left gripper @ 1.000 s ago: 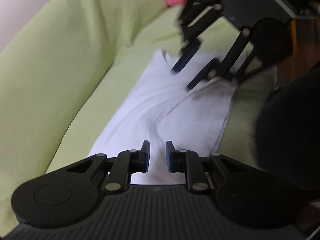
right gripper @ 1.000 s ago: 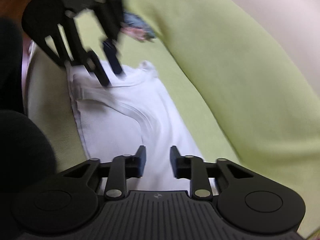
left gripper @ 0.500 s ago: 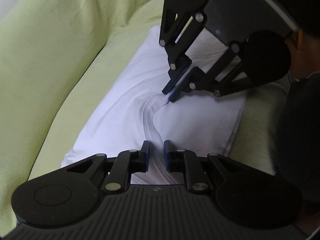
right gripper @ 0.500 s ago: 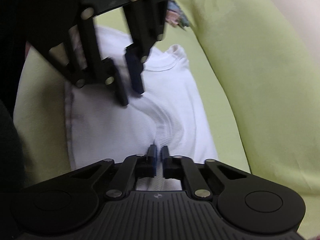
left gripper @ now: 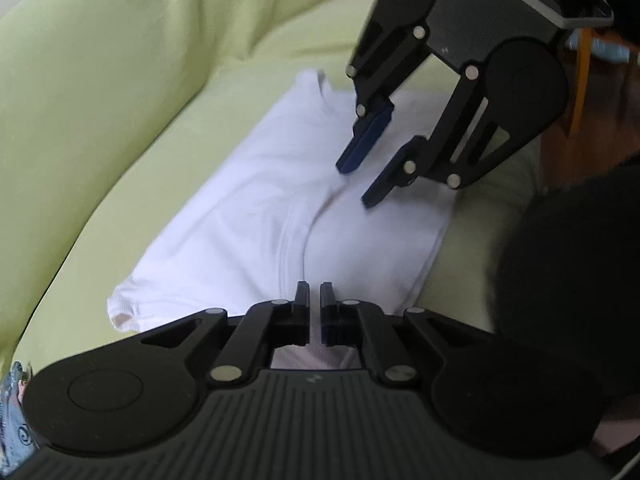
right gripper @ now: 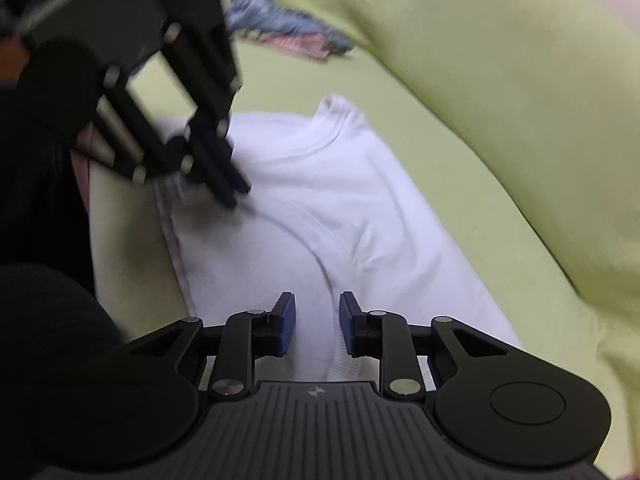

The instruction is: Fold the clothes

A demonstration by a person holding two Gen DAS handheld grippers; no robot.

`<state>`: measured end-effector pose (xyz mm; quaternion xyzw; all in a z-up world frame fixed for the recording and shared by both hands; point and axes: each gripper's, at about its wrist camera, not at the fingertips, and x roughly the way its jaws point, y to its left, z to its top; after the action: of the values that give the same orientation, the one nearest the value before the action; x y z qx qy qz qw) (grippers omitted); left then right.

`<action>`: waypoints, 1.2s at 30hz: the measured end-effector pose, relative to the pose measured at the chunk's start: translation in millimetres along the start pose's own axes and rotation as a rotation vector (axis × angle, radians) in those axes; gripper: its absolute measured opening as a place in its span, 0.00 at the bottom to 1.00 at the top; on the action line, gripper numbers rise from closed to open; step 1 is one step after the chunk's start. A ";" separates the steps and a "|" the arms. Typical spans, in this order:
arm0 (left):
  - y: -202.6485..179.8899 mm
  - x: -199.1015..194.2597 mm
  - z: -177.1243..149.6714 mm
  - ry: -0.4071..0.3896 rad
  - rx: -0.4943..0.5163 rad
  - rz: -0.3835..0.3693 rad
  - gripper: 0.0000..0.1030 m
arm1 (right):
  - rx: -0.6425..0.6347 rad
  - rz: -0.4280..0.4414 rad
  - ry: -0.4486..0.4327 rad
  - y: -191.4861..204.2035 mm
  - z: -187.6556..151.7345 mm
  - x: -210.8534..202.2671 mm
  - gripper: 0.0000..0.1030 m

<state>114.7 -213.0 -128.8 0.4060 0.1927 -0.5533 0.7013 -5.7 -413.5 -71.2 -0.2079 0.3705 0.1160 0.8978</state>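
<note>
On the lime-green sofa seat [left gripper: 168, 152], your folded white ribbed T-shirt [left gripper: 256, 216] is lying lengthwise, collar pointing away; your left tool [left gripper: 315, 300] is pressed together, your right tool [right gripper: 317, 312] is opening, empty.

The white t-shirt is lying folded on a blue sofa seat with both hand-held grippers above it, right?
Not quite: the sofa is light green, not blue, as the right wrist view shows. The white t-shirt does lie folded on its seat.
</note>
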 end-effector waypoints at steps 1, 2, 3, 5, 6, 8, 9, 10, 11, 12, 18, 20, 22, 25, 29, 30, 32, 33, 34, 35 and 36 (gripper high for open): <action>4.2 -0.6 2.9 -0.020 -0.032 0.018 0.06 | 0.060 -0.007 -0.026 -4.5 5.0 -7.5 0.17; 9.7 2.2 6.1 -0.033 -0.065 0.049 0.07 | 0.120 -0.019 -0.046 -7.9 14.0 -4.1 0.16; 16.5 7.2 9.5 -0.037 -0.101 0.078 0.07 | 0.175 -0.036 -0.051 -6.8 27.4 14.2 0.15; 26.8 18.7 12.9 -0.023 -0.180 0.105 0.06 | 0.268 -0.058 -0.037 1.0 36.0 17.5 0.15; 28.5 25.0 11.2 0.009 -0.206 0.085 0.06 | 0.301 -0.049 -0.016 -2.2 33.0 22.8 0.15; 31.9 37.6 7.9 0.074 -0.258 0.046 0.07 | 0.331 -0.026 0.059 -0.4 27.9 48.0 0.15; 32.2 39.6 6.1 0.088 -0.268 0.030 0.07 | 0.327 -0.026 0.051 0.2 24.8 43.3 0.15; 30.1 34.4 4.1 0.072 -0.252 0.023 0.07 | 0.324 -0.026 0.056 -1.4 24.4 37.2 0.14; 29.3 29.3 3.0 0.059 -0.242 0.015 0.10 | 0.325 -0.039 0.051 -4.8 25.0 30.1 0.14; 31.7 24.4 4.1 0.047 -0.244 0.019 0.11 | 0.330 -0.058 0.038 -9.5 25.7 26.4 0.15; 83.7 11.6 10.4 -0.096 -0.381 0.204 0.11 | 0.465 -0.286 -0.064 -67.8 37.1 51.6 0.16; 107.0 18.8 3.5 -0.111 -0.460 0.244 0.11 | 0.520 -0.301 -0.052 -87.3 32.7 79.1 0.16; 124.4 32.5 -5.8 -0.071 -0.513 0.260 0.10 | 0.561 -0.291 -0.026 -99.7 21.3 90.7 0.16; 134.4 58.8 -26.4 0.063 -0.539 0.214 0.12 | 0.619 -0.271 0.029 -108.0 3.2 106.1 0.15; 134.6 47.2 -33.7 0.023 -0.518 0.202 0.13 | 0.668 -0.253 0.010 -113.3 -2.6 100.4 0.15; 138.1 42.2 -31.4 -0.007 -0.530 0.194 0.13 | 0.672 -0.257 -0.001 -114.0 2.9 112.5 0.15; 146.3 33.2 -29.0 -0.077 -0.561 0.171 0.13 | 0.672 -0.269 -0.055 -111.6 9.5 111.6 0.19; 149.7 32.7 -29.0 -0.090 -0.574 0.153 0.13 | 0.671 -0.270 -0.072 -110.6 11.2 108.9 0.21; 151.7 36.0 -30.5 -0.085 -0.576 0.143 0.13 | 0.667 -0.272 -0.069 -109.7 11.8 111.8 0.23; 151.6 45.6 -34.4 -0.049 -0.561 0.148 0.13 | 0.665 -0.273 -0.061 -108.5 11.0 115.0 0.24; 150.4 56.1 -38.7 -0.012 -0.546 0.152 0.13 | 0.665 -0.275 -0.041 -106.8 7.1 119.2 0.24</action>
<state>279.5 -208.8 -138.7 0.2122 0.2994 -0.4293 0.8252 120.7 -498.5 -121.0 0.0501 0.3382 -0.1287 0.9309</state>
